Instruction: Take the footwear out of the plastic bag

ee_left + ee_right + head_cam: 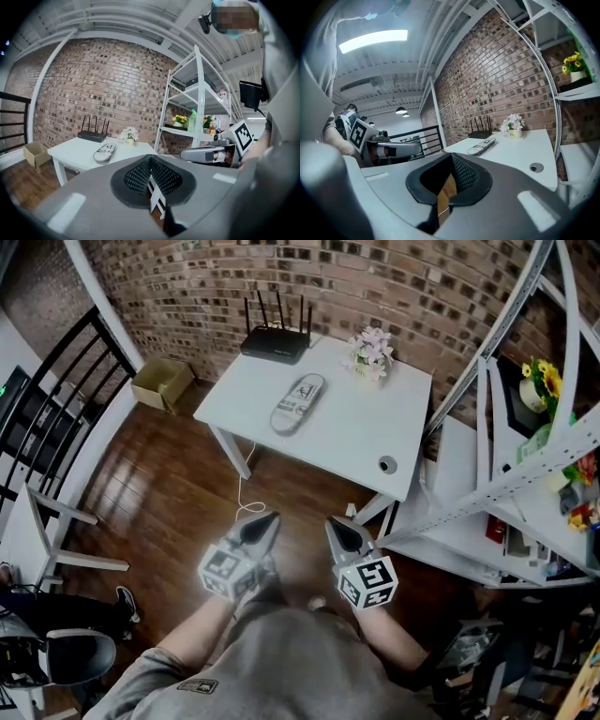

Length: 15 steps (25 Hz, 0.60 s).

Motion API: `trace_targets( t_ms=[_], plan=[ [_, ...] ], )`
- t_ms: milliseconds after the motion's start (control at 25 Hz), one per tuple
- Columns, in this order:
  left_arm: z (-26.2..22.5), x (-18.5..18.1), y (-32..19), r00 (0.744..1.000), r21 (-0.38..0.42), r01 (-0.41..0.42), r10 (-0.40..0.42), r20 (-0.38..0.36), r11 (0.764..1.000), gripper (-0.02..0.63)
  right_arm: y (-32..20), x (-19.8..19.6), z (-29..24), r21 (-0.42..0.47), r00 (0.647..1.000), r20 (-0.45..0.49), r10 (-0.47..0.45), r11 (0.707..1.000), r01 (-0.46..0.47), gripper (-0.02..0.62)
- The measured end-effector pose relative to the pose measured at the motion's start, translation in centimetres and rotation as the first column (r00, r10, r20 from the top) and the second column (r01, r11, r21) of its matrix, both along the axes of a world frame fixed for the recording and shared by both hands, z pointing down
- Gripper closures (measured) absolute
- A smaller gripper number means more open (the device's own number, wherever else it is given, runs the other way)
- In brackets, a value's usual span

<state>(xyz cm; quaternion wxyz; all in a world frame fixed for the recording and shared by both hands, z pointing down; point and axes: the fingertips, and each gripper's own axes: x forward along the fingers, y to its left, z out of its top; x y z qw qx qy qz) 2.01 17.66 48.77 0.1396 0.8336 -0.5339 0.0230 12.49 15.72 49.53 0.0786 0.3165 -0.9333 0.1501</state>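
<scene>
On the bench [347, 442], mid-top, the plastic bag [291, 418] lies flat with the footwear [302, 390] still inside. The router [276, 341] and flower pot [369, 354] sit near behind it. My left gripper [265, 521] and right gripper [336, 526] are both fully closed and empty, held by my waist, well apart from the bag. Risk: if I pinch film and footwear together, the whole bag drags toward the router or off the edge.

Bagged footwear [298, 402] flat on table [349, 439]

Contents of plastic bag [298, 403] — too small to tell; shelf rack [525, 474] cut off at right.
</scene>
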Motion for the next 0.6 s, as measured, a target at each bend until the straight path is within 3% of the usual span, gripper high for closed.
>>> trace_targets(
  t_ms=[600],
  plan=[
    [0.9, -11.4, -11.6, 0.99, -0.019, -0.136, 0.136, -0.032, 0.99, 0.604, -11.2, -10.0, 1.5, -0.046, 0.983, -0.03, 0.18, 0.982, -0.181, 0.581]
  ],
)
